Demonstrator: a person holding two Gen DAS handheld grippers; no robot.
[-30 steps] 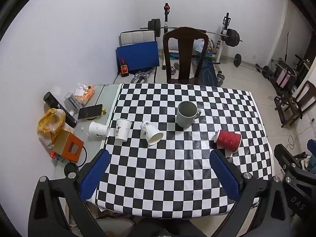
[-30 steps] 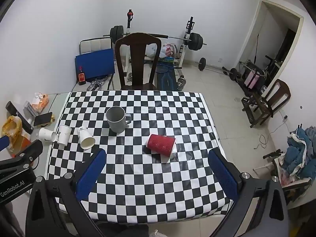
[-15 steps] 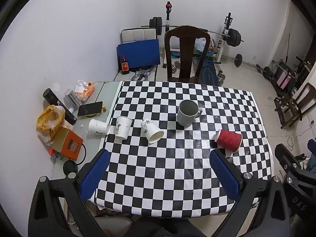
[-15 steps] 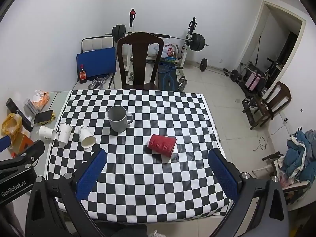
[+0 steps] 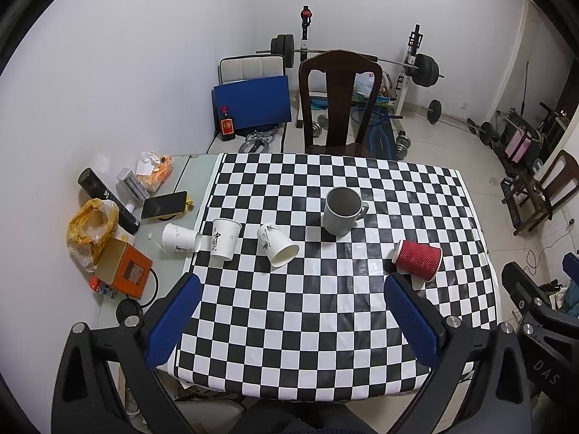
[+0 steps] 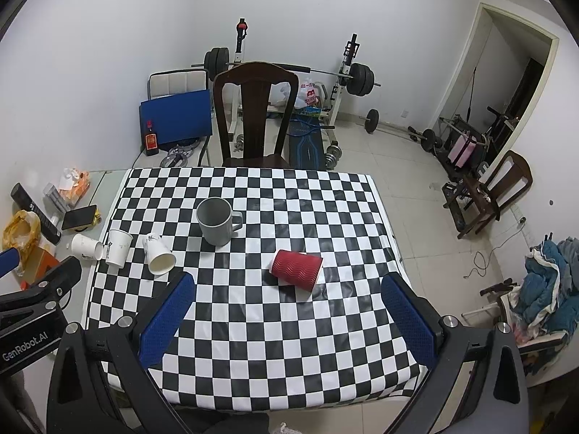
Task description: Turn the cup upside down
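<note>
A grey mug [image 5: 342, 211] [image 6: 216, 220] stands upright, mouth up, near the middle of the checkered table [image 5: 325, 311] [image 6: 275, 329]. A red ribbed paper cup [image 5: 418, 255] [image 6: 296, 266] lies on its side to its right. One white paper cup [image 5: 225, 238] [image 6: 119, 247] stands upright at the left; two others [image 5: 277, 245] [image 5: 180, 238] lie on their sides. My left gripper [image 5: 293, 320] and right gripper [image 6: 287, 320] are both open and empty, held high above the table's near edge.
A dark wooden chair [image 5: 340, 105] stands at the table's far side. A side surface at the left holds a phone [image 5: 164, 204], an orange box [image 5: 125, 271], a yellow bag [image 5: 92, 226] and a black bottle [image 5: 108, 200]. Gym weights stand behind.
Both views have shifted slightly, with the table a little lower in the frames. No cup has moved. Both grippers stay open.
</note>
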